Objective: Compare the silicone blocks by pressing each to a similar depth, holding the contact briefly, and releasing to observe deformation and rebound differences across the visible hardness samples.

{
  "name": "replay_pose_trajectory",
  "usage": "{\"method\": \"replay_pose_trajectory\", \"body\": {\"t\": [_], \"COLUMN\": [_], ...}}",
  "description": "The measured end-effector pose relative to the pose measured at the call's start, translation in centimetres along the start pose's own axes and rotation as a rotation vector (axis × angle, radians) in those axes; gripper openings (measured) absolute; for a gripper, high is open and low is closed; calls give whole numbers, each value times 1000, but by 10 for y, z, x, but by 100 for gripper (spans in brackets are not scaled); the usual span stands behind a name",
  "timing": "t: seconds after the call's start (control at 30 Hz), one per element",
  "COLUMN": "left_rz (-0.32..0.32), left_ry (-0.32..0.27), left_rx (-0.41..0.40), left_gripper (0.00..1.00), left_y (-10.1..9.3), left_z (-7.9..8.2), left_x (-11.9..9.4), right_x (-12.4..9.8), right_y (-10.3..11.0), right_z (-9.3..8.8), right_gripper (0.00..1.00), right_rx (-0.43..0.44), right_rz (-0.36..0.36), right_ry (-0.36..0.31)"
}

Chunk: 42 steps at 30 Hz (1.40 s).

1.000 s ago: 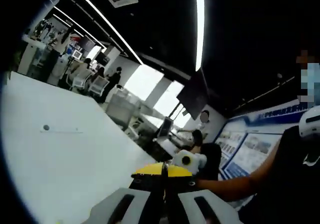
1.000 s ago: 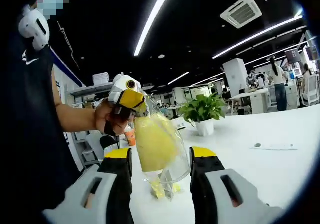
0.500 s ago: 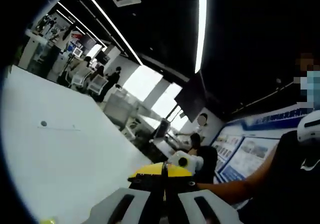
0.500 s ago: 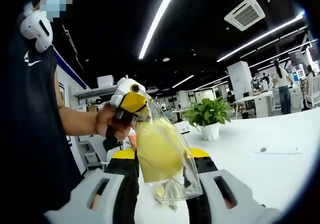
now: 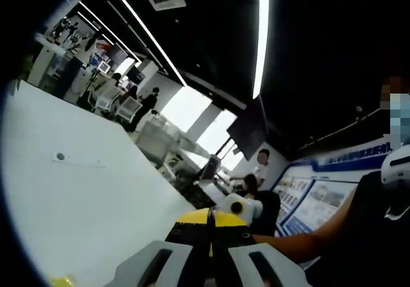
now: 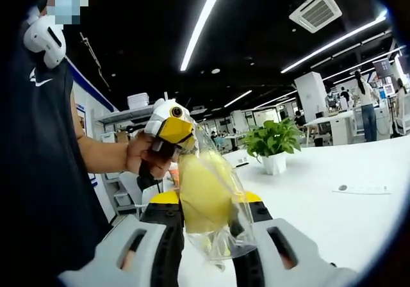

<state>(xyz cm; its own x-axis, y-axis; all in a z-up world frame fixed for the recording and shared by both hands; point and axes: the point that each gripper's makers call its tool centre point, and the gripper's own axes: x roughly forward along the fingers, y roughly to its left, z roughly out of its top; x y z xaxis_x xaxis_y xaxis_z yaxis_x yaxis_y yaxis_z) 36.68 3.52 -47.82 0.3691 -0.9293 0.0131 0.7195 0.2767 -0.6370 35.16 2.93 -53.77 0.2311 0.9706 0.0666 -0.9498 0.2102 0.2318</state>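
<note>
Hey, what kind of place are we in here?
Most likely an open-plan office: long ceiling light strips, a white table with a potted plant, and people at desks with chairs behind.

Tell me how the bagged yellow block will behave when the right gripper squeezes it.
The yellow block looks rounded and soft, so it probably yields, then rebounds. Its clear bag is glossy and loose, so it may slip or crinkle. It hangs from the left gripper, so it could swing.

Both raised: left hand-held gripper (image 6: 172,131) clamped tight, right hand-held gripper (image 6: 208,205) pinching inward
</note>
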Motion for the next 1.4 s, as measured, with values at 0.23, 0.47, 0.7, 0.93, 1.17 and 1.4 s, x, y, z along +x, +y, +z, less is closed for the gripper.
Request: {"method": "replay_pose_trajectory", "body": {"t": [0.23,0.47,0.7,0.93,1.17,1.4], "left_rz": [12,21,23,20,42,34], "left_ry": [-2,0,-4,-20,2,17], "left_rx": [26,36,79,194,243,284], "left_gripper": [0,0,0,0,0,0], "left_y": [1,1,-1,-5,-3,-5], "left_z": [1,-1,1,1,1,-2], "left_x": [-1,-2,-1,-3,-4,-8], "right_x": [2,0,-3,-4,-3,-1], "right_y": [2,3,8,9,9,14], "right_z": [0,1,3,4,2,1], "right_gripper": [14,8,2,0,0,0], "right_rx": [33,99,201,180,169,165], "right_rz": [12,14,21,12,12,22], "right_ry": [23,103,151,182,191,202]}}
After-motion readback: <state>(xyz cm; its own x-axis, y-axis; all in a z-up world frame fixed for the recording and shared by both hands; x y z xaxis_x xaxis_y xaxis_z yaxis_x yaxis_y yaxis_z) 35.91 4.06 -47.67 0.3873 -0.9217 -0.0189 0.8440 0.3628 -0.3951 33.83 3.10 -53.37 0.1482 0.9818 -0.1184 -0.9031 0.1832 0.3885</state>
